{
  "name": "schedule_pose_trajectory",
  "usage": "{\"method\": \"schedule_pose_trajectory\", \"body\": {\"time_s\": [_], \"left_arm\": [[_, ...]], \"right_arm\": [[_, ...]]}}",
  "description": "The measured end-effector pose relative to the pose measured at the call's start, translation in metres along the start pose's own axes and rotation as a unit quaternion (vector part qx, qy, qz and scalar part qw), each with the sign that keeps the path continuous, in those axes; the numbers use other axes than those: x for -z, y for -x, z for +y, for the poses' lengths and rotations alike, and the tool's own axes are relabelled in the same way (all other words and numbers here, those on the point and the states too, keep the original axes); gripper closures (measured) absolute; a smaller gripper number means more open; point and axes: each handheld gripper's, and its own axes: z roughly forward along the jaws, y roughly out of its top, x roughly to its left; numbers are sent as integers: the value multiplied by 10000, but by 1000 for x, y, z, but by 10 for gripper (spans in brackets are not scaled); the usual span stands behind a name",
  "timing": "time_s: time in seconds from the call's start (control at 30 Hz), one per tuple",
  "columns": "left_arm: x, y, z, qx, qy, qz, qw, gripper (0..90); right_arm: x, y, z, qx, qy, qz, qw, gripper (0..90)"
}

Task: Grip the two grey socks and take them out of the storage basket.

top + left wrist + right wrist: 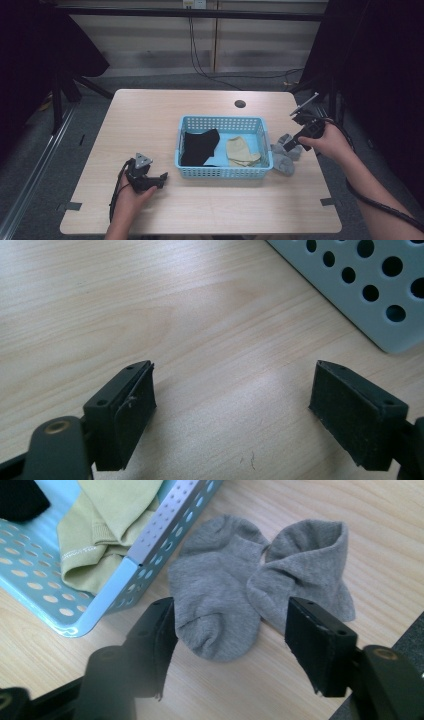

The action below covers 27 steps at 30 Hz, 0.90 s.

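Light wood table [150, 125] sits mid-frame in the high view, with dark curtains on both sides and cables hanging down the wall up top. Dead center on it is a light blue basket [222, 172] with holes in its walls, holding a black sock [199, 146] on its left side and a yellowish sock [241, 150] on its right.

Just right of the basket, touching its wall, lie two grey socks [285, 155] bunched together on the table. The right gripper [230, 645] hangs over them, jaws spread apart and straddling the nearer sock without pinching it, so it's loose, gripping nothing.

Down at lower left, the left gripper [232, 405] rests by the basket's corner, jaws wide apart with bare wood between them.
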Motion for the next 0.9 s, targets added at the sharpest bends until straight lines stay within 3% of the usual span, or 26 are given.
{"method": "schedule_pose_trajectory", "body": {"time_s": [0.23, 0.53, 0.9], "left_arm": [[0, 0, 0, 24, 16, 2, 10000, 176], [0, 0, 0, 0, 3, 2, 10000, 176], [0, 0, 0, -1, 4, -6, 10000, 176]], "right_arm": [[-8, -5, -12, 115, 117, 58, 9998, 340], [-17, -10, -31, 98, 314, 169, 9993, 336], [-33, -20, -55, 242, 364, 199, 9988, 332]]}}
